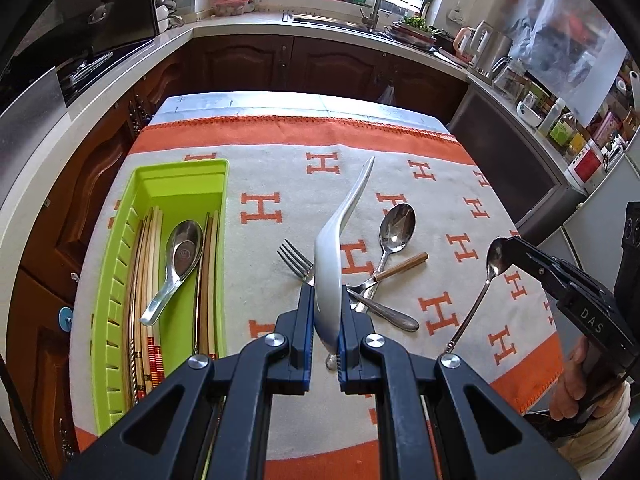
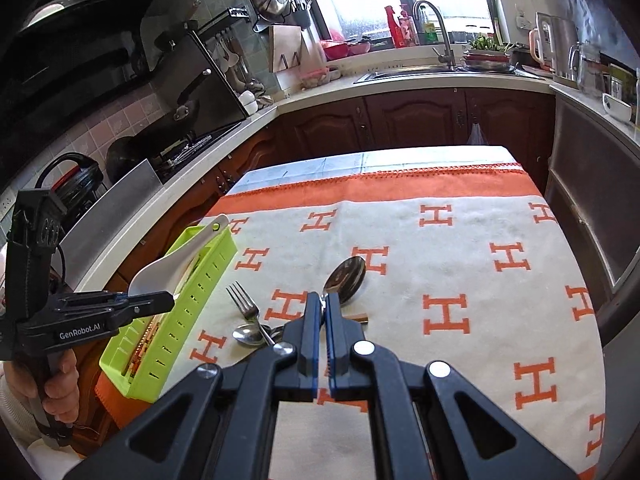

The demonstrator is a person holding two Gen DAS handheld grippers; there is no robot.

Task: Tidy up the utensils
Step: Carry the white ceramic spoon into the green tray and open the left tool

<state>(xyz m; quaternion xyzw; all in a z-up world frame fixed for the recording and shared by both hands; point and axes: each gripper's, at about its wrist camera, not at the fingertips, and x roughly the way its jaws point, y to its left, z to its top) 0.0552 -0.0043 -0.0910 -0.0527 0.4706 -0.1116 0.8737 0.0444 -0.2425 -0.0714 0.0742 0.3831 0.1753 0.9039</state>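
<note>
My left gripper (image 1: 325,312) is shut on a white ceramic spoon (image 1: 334,248), held above the cloth with its handle pointing away; it also shows in the right wrist view (image 2: 168,268). My right gripper (image 2: 324,308) is shut on a small steel spoon (image 1: 486,280), seen at the right of the left wrist view, bowl up by the fingers. The green tray (image 1: 120,264) at left holds chopsticks (image 1: 146,280) and a steel soup spoon (image 1: 180,260). On the cloth lie a fork (image 1: 294,260), a large steel spoon (image 1: 394,228) and a wooden-handled utensil (image 1: 400,266).
The table carries a white and orange cloth (image 1: 280,184) with H marks. Kitchen counters with a sink (image 1: 340,20), a stove (image 2: 180,148) and jars (image 1: 568,128) surround it on three sides. A person's hand (image 1: 576,380) holds the right gripper.
</note>
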